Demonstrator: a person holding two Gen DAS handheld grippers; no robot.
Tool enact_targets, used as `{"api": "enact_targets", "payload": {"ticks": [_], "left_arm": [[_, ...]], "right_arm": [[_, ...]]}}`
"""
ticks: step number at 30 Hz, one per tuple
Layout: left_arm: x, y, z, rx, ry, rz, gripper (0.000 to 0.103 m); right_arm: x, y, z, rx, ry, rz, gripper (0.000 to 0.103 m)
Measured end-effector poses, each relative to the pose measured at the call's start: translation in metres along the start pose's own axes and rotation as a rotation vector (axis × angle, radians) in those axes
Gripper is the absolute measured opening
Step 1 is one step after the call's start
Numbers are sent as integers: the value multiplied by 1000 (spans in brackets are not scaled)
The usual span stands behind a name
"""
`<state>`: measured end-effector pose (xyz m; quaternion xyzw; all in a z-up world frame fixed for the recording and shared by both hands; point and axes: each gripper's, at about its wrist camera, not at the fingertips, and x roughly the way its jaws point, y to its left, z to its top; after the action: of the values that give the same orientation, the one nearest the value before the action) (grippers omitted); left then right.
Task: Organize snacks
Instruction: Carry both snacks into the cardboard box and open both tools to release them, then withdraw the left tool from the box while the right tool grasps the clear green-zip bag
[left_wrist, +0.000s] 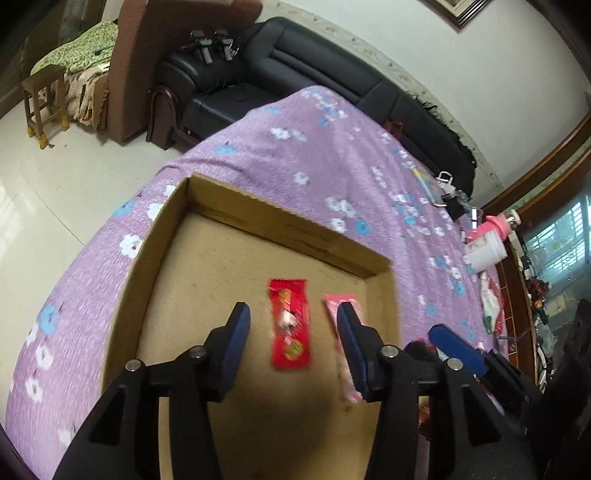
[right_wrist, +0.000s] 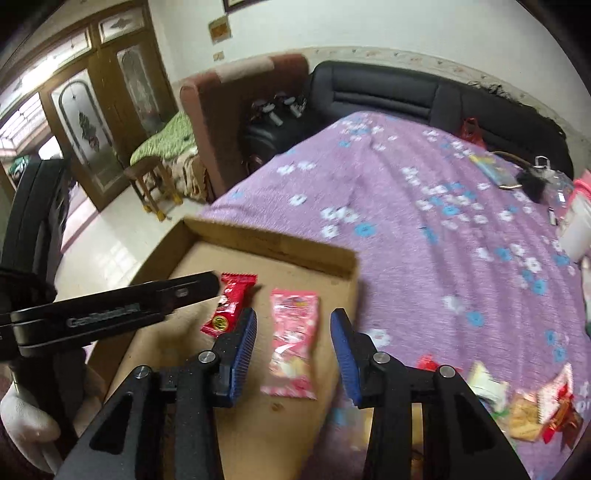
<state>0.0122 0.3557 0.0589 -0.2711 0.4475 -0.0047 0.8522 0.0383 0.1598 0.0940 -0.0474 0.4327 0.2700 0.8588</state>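
Inside cardboard box (left_wrist: 207, 273) on purple floral cloth (left_wrist: 332, 155): two snack packets, one red (left_wrist: 290, 325), one pink (right_wrist: 293, 347), flat, side by side. Left gripper (left_wrist: 293, 343) open, empty, above red packet. Right gripper (right_wrist: 293, 354) open, empty, above pink packet. Loose snacks (right_wrist: 524, 410) outside box, perhaps five; blurred.

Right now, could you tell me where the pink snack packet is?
The pink snack packet lies flat in the cardboard box, right of the red packet, near the box's right wall.
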Motion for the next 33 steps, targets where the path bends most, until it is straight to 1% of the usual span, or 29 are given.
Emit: {"api": "enact_targets", "payload": {"ticks": [1,2,4,5,8,9,12,15,18,21,23,25,27,28,29,31,33], "left_arm": [[-12,-6,-6,10,-14,-17,56],[-20,-9,-10,15,-25,-30,63],[-38,-16,-22,15,-46,-60,73],[-48,-21,-31,15,-56,-82,74],[-64,-39,-57,54,-61,-150,76],[-65,-44,-62,65,-57,-160,76],[-61,-59,-83,102,-22,-184,76],[-52,-71,-100,118,17,-206,76],[-46,-81,-115,130,46,-229,76],[-42,-87,-125,128,64,-227,76],[-40,-92,-129,131,65,-214,76],[-42,-93,-134,133,64,-210,76],[-44,-97,-137,144,63,-202,76],[-45,-99,-139,153,63,-194,76],[-47,-100,-142,167,63,-182,76],[-49,-100,-145,187,62,-169,76],[-49,-100,-146,195,64,-162,76]], "right_arm": [[-9,-6,-2,7,-12,-2,45],[-19,-12,-5,15,-25,-11,45],[-40,-33,-16,31,-51,-46,45],[-48,-45,-22,43,-58,-69,45],[-65,-79,-43,101,-61,-124,46],[-69,-93,-53,129,-50,-134,46],[-73,-116,-83,188,-16,-121,46],[-73,-128,-107,212,4,-119,46],[-73,-140,-120,239,4,-128,46],[-69,-150,-114,279,-21,-137,46],[-58,-153,-99,272,-28,-156,46],[-47,-152,-90,259,-22,-174,46],[-31,-152,-83,242,14,-174,45],[-24,-153,-84,238,39,-174,33],[-18,-153,-88,241,74,-169,27],[-20,-154,-98,255,91,-143,26],[-31,-156,-113,273,109,-81,26]]}}
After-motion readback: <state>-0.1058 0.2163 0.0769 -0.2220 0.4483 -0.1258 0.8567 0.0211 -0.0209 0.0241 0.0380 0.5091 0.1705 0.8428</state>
